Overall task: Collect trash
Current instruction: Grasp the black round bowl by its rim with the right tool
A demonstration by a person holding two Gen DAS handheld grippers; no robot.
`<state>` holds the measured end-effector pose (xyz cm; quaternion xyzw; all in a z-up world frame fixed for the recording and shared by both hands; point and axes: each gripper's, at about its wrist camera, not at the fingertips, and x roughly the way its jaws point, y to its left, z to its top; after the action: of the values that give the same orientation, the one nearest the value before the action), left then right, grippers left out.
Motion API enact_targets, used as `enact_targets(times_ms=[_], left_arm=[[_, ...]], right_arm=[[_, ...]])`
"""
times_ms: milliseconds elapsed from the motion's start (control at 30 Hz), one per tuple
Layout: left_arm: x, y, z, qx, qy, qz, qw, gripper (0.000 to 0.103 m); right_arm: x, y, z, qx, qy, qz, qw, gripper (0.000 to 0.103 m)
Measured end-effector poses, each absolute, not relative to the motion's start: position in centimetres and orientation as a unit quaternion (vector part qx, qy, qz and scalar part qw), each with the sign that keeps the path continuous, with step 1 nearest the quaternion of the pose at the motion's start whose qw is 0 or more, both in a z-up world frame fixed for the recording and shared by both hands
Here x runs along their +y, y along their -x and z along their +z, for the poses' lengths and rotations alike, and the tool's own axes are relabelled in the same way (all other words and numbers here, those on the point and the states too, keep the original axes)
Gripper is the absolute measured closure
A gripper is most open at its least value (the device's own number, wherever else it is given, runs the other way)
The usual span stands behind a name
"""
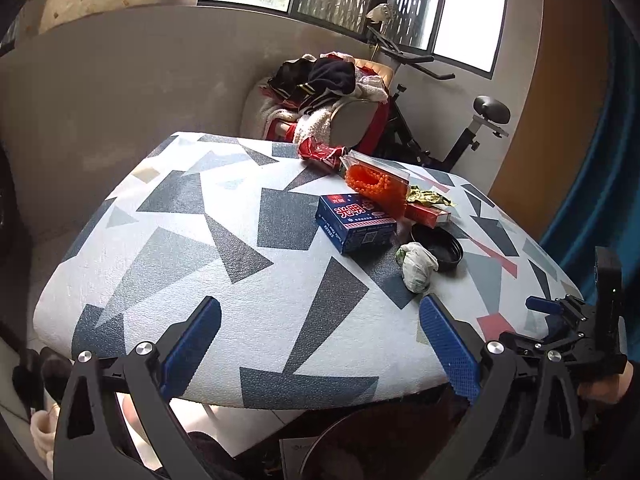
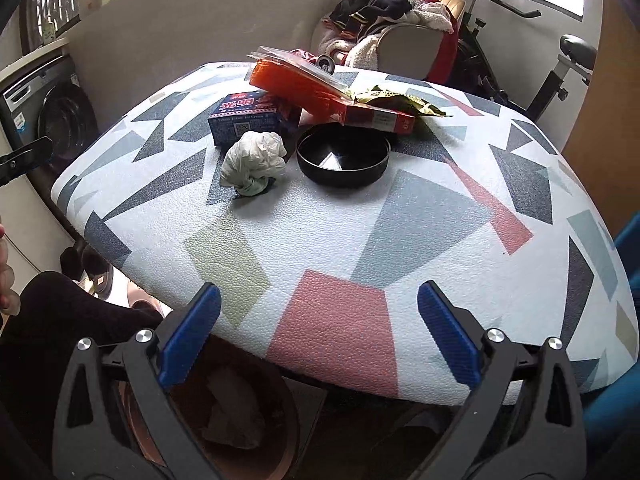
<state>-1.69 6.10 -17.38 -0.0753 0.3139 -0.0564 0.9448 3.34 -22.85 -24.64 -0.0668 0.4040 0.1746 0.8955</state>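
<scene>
Trash lies on the patterned table (image 1: 224,280): a crumpled white wad (image 1: 418,266) (image 2: 254,158), a black lid (image 2: 344,156), a blue box (image 1: 356,222), a clear pack of orange beads (image 2: 296,80), a red flat box (image 2: 376,116), a green wrapper (image 2: 396,102) and a crushed red can (image 1: 320,152). My left gripper (image 1: 320,344) stands open over the near edge, holding nothing. The right gripper (image 2: 318,328) is open and empty too, above the table's edge and a round bin (image 2: 136,432) that holds crumpled paper (image 2: 232,412).
A chair piled with clothes (image 1: 332,92) and an exercise bike (image 1: 476,120) stand behind the table. A washing machine (image 2: 52,112) is at the left in the right wrist view. Something blue (image 1: 592,208) hangs at the right. A dark trouser leg (image 2: 60,320) is by the bin.
</scene>
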Motion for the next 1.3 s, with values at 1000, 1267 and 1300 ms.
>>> enact_targets(times_ms=[1000,1267,1300], left_arm=[[6.3,-5.5,-19.6,0.328,0.101,-0.065,0.937,0.006],[5.0,-6.3,-20.0,0.334,0.109,-0.09,0.932,0.006],[4.8,-6.5,-20.1,0.335,0.11,-0.094,0.931,0.006]], right_arm=[[-17.6,-19.4,-27.2,0.462,0.093,0.168,0.866,0.006],[-18.2,-21.5,-28.2,0.483,0.066,0.153,0.86,0.006],[-18.2,-21.6,-28.1,0.481,0.067,0.153,0.86,0.007]])
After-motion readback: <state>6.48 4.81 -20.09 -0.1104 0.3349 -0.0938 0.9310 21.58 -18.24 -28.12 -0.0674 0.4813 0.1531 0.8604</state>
